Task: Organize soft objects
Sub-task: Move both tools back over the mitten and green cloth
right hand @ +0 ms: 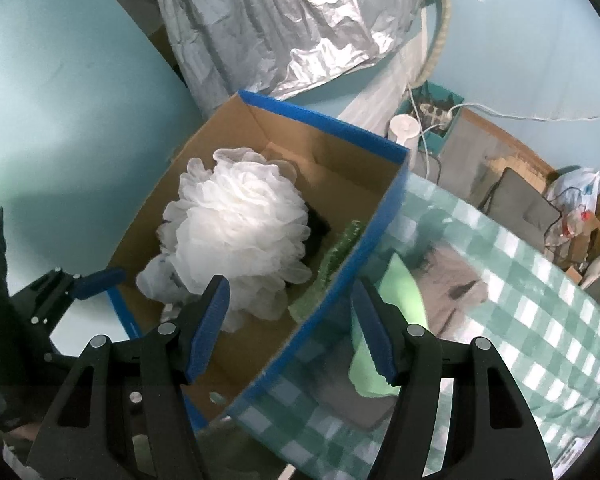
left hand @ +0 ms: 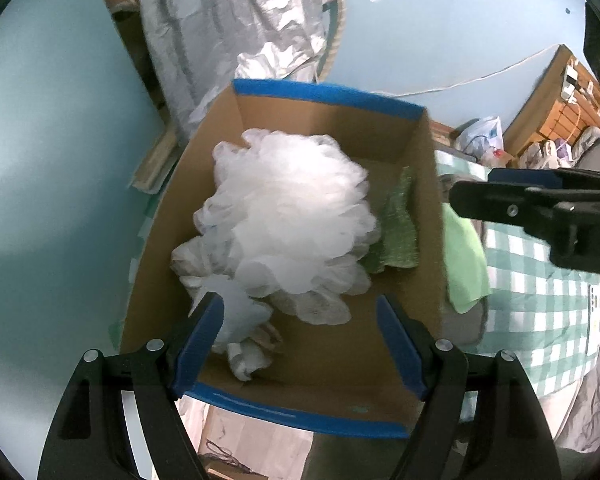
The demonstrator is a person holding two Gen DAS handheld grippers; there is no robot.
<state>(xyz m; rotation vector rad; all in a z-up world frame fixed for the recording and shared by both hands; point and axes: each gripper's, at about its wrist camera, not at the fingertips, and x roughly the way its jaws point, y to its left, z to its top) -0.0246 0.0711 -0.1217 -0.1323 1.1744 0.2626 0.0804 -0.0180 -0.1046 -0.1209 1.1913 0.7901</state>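
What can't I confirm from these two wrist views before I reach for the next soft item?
- Box floor under the white mesh pouf: hidden by it in both views.
- Dark thing behind the pouf: right wrist view only, in shadow, unidentifiable.
- Green scrubber: partly covered by the pouf.
- Light green cloth and grey item outside the cardboard box: blurred, cut by the right gripper fingers.

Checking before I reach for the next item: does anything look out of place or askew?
Nothing looks damaged or spilled. The white mesh pouf and green scrubber lie inside the cardboard box. A light green cloth lies outside, on a grey cloth beside the box.
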